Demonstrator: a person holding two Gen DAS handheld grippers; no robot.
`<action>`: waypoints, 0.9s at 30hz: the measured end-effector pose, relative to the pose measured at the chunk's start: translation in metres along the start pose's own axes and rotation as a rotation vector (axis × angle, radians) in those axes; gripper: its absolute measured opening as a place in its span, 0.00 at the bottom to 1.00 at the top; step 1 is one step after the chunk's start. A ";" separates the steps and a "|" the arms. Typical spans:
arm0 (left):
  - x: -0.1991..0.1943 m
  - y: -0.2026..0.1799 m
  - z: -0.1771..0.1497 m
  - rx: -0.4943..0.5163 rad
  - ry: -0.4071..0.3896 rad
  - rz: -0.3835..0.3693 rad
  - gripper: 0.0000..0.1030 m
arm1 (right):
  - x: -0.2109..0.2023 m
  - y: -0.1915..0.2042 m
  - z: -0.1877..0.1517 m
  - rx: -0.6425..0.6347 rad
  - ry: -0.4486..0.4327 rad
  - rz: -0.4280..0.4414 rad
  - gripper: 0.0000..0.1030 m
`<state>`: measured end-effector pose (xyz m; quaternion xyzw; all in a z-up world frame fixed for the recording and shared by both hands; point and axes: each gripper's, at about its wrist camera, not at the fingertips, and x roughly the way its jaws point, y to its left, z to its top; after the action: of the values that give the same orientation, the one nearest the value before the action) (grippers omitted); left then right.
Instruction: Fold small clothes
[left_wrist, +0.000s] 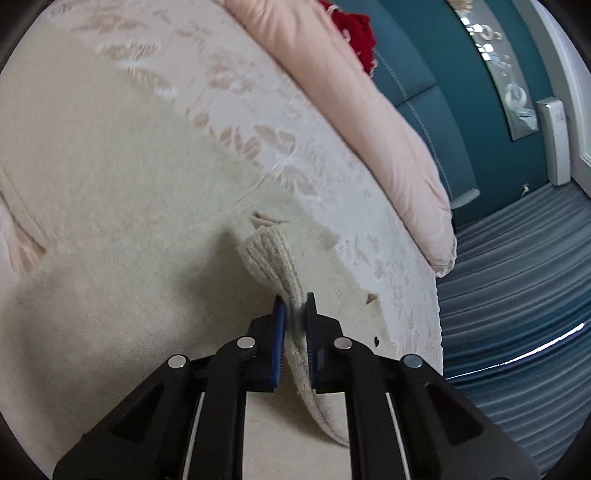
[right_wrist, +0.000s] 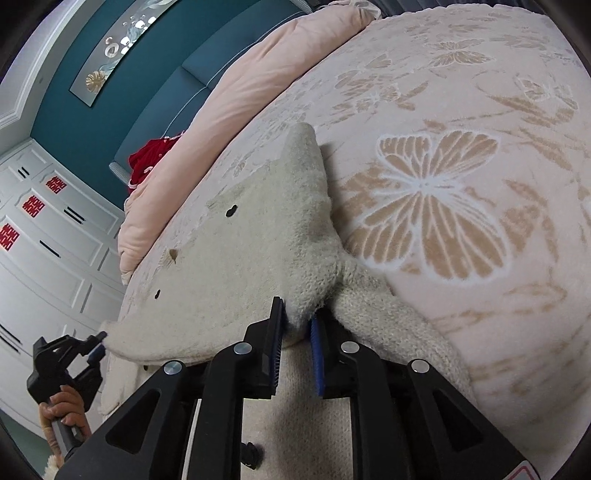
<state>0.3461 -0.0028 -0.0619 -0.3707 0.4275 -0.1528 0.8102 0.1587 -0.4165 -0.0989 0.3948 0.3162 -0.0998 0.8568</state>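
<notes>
Nearest us, our right gripper (right_wrist: 297, 325) pinches the cream knit garment (right_wrist: 266, 221) at its fuzzy edge, fingers nearly closed on it. Our left gripper (left_wrist: 294, 314) clamps the ribbed hem at the garment's other end. We judge both grips keep the garment taut above the butterfly bedspread (right_wrist: 461, 166) for folding.

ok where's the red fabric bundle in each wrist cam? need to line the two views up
Left wrist: red bundle at top centre, behind the pink duvet, against the teal headboard.
Right wrist: red bundle at left of centre, above the duvet's lower end, against the headboard.
Shared landmark: the long framed picture on the teal wall.
</notes>
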 end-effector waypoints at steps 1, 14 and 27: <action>-0.007 0.000 -0.002 0.027 -0.014 0.015 0.09 | -0.001 -0.001 0.000 0.000 0.004 0.000 0.14; 0.019 0.062 -0.036 0.103 -0.008 0.167 0.12 | -0.023 0.078 0.002 -0.264 0.039 -0.132 0.18; 0.017 0.068 -0.045 0.159 -0.078 0.122 0.13 | 0.025 0.035 0.050 -0.237 0.096 -0.288 0.00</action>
<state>0.3148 0.0127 -0.1380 -0.2845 0.4039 -0.1221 0.8608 0.2156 -0.4280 -0.0688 0.2462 0.4196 -0.1645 0.8580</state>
